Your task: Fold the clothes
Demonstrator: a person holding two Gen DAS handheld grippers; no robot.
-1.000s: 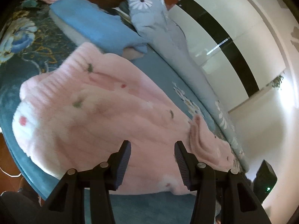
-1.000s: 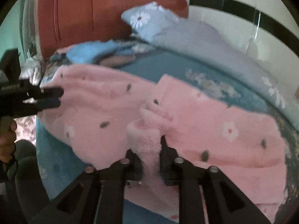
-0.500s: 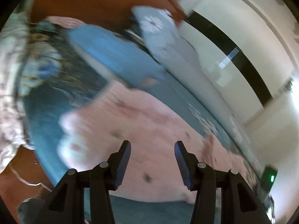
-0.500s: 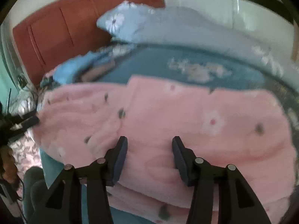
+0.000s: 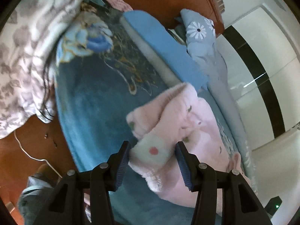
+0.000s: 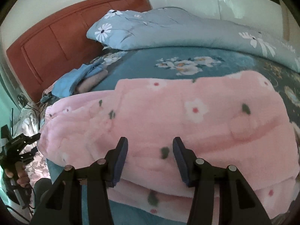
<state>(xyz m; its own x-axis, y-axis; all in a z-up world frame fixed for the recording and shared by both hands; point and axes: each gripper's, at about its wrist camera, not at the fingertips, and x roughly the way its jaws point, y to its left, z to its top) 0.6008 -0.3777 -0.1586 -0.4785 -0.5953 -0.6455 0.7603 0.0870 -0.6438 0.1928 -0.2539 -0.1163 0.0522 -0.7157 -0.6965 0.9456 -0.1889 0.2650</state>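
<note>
A pink fleece garment (image 6: 187,116) with white flowers and dark spots lies folded over on the blue floral bed cover (image 6: 142,69). My right gripper (image 6: 150,157) is open and empty just above its near edge. In the left wrist view the garment's end (image 5: 180,123) lies between the open jaws of my left gripper (image 5: 152,159); its white flower patch sits between the pads, not clamped. My left gripper also shows at the far left of the right wrist view (image 6: 35,136), just off the garment's left end.
A light blue flowered quilt (image 6: 178,30) lies along the far side of the bed. Folded blue clothes (image 5: 159,43) sit near the red-brown headboard (image 6: 52,35). A grey-flowered blanket (image 5: 24,52) hangs at the bed's left edge above a wooden floor with a white cable (image 5: 26,150).
My right gripper has let go of the pink fold and opened; the garment now lies flat, folded over. My left gripper swung to the garment's left end, which now sits between its jaws.
</note>
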